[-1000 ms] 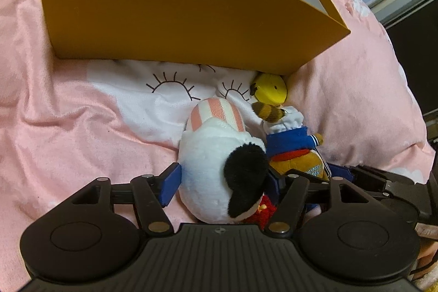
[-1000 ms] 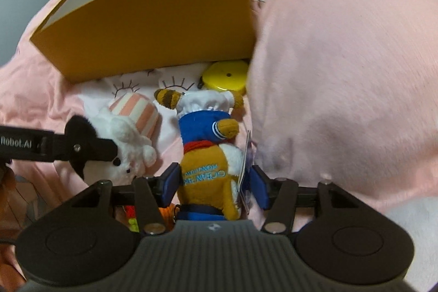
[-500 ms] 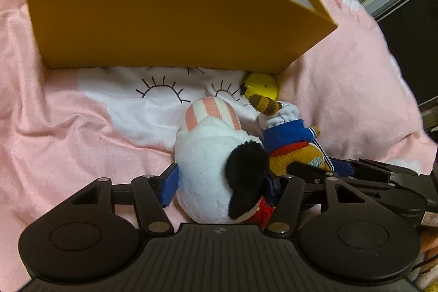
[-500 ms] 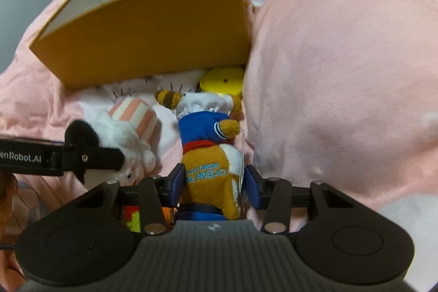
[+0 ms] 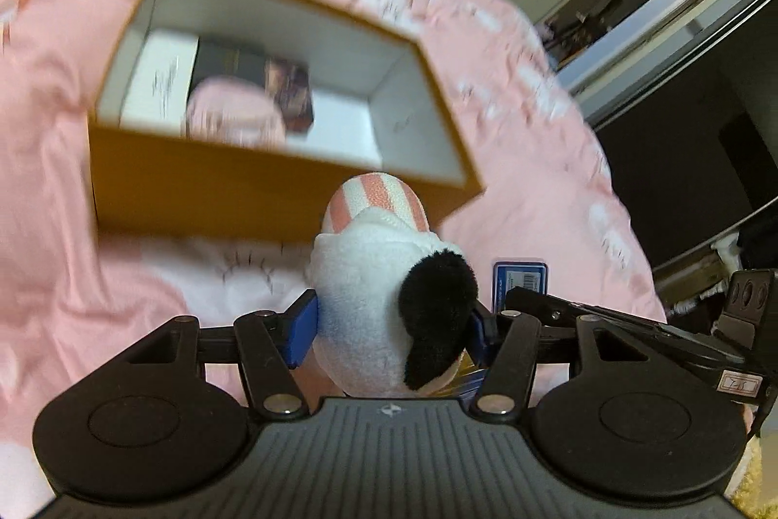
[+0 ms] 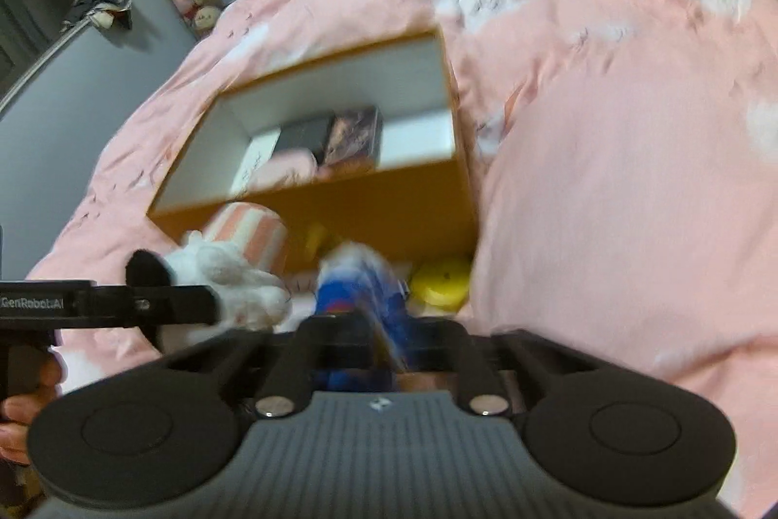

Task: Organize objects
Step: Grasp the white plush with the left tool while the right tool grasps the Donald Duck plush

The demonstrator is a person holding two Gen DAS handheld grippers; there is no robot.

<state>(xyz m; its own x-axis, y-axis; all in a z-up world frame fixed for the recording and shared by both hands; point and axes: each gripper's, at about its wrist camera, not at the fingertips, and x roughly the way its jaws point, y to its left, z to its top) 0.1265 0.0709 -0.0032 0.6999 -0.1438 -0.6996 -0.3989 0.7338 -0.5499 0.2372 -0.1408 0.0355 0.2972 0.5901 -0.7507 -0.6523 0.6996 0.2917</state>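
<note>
two plush toys held below an open box

the left gripper (image 5: 391, 324) is clamping the white plush dog (image 5: 384, 300), low centre of its view. the right gripper (image 6: 377, 348) is pinched shut on the blurred blue-and-orange plush (image 6: 360, 285). "genrobot.ai" is showing at that frame's left edge. the orange box (image 5: 233, 188), upper left, is sitting on the pink bedding (image 5: 58, 139).

The box (image 5: 233, 183) sits on the bedcover (image 5: 58, 227); inside, seemingly, lie small boxes (image 5: 287, 91) and a pouch (image 5: 233, 115).
</note>
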